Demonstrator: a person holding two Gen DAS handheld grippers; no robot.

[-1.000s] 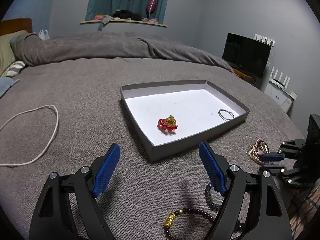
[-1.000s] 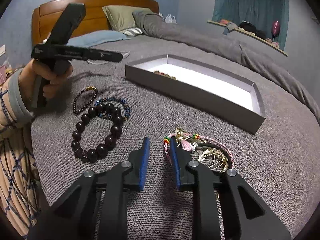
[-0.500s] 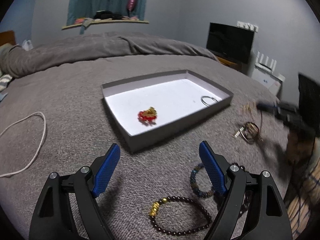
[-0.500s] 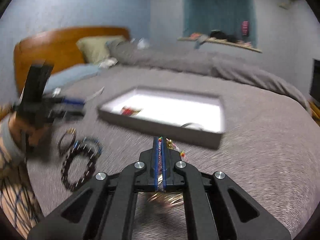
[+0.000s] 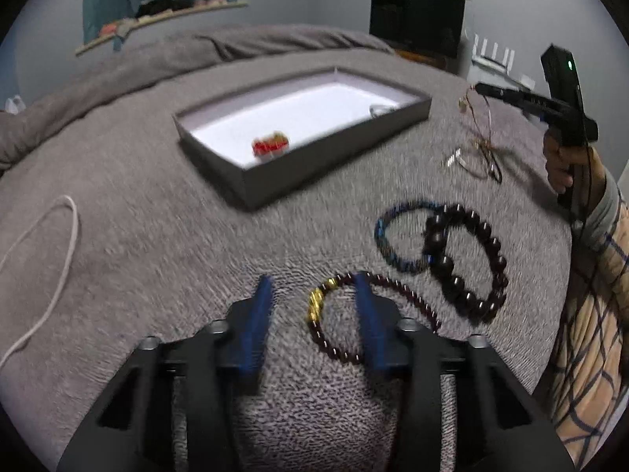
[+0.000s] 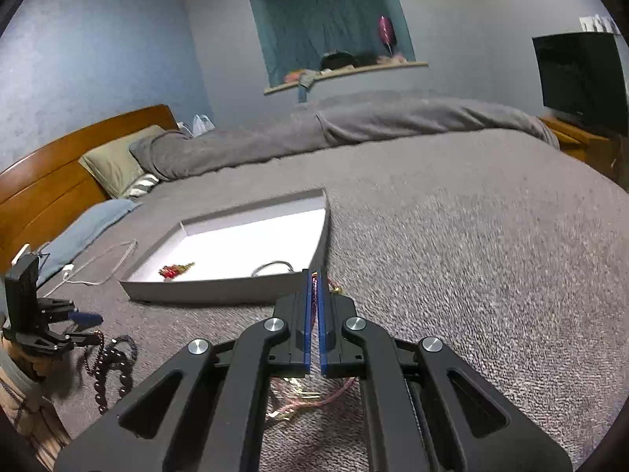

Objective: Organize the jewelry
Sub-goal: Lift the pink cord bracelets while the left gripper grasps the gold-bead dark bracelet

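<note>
The left tool (image 5: 314, 306), closing astride the dark garnet-bead bracelet with gold charm (image 5: 369, 314), should be seated low; the right tool (image 6: 313, 287), clamped on tangled pink-and-gold chains (image 5: 481, 137), is best carried over the grey cardboard tray (image 6: 220, 293).

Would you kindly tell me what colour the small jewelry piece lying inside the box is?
The jewelry piece is red with gold bits, clearest in the left wrist view.
</note>
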